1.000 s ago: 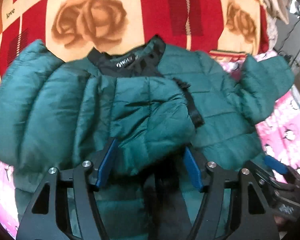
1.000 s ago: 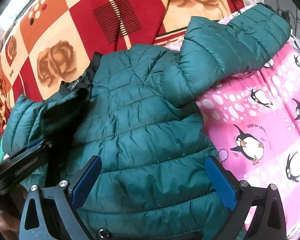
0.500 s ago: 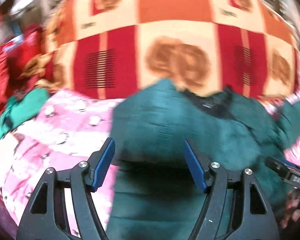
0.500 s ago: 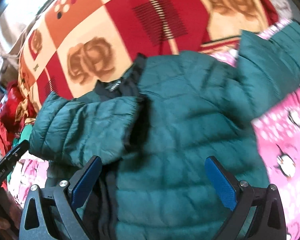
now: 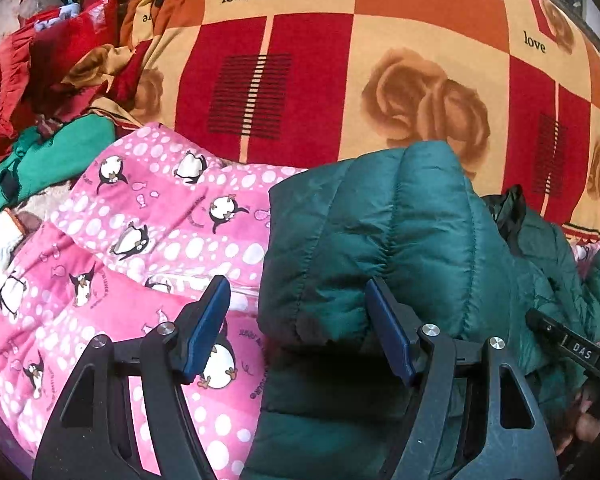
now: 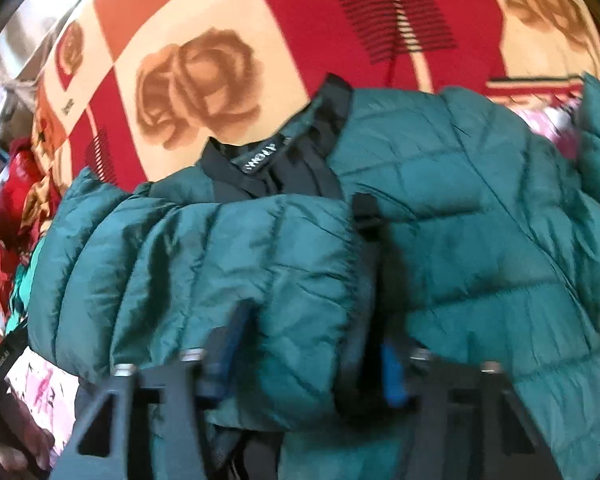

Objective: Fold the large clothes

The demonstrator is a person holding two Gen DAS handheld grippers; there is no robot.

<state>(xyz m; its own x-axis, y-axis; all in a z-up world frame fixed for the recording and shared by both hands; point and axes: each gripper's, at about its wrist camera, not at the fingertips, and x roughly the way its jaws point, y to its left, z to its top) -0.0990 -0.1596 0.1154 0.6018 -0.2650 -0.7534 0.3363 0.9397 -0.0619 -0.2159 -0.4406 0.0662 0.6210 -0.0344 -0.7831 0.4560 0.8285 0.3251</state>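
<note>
A dark green puffer jacket (image 6: 460,220) lies on the bed, its black collar (image 6: 268,160) at the far side. One sleeve (image 6: 220,260) is folded across its front. My right gripper (image 6: 308,356), blurred, is closing. The sleeve's cuff end sits between its blue pads, which press into the padding. In the left wrist view my left gripper (image 5: 296,332) stands open at the left edge of the jacket (image 5: 400,232). The right pad (image 5: 388,336) touches the fabric, while the left pad (image 5: 204,328) hangs over the pink blanket. The jacket's edge lies loosely between them.
A pink penguin blanket (image 5: 140,220) lies under the jacket. Behind it spreads a red and orange rose blanket (image 5: 380,60). A heap of red and green clothes (image 5: 40,120) is at the far left. The other gripper's body (image 5: 572,348) and a hand (image 5: 580,428) are at the right edge.
My left gripper swung left from over the jacket's middle to its left edge. My right gripper moved left over the folded sleeve, and its wide jaws closed in on it.
</note>
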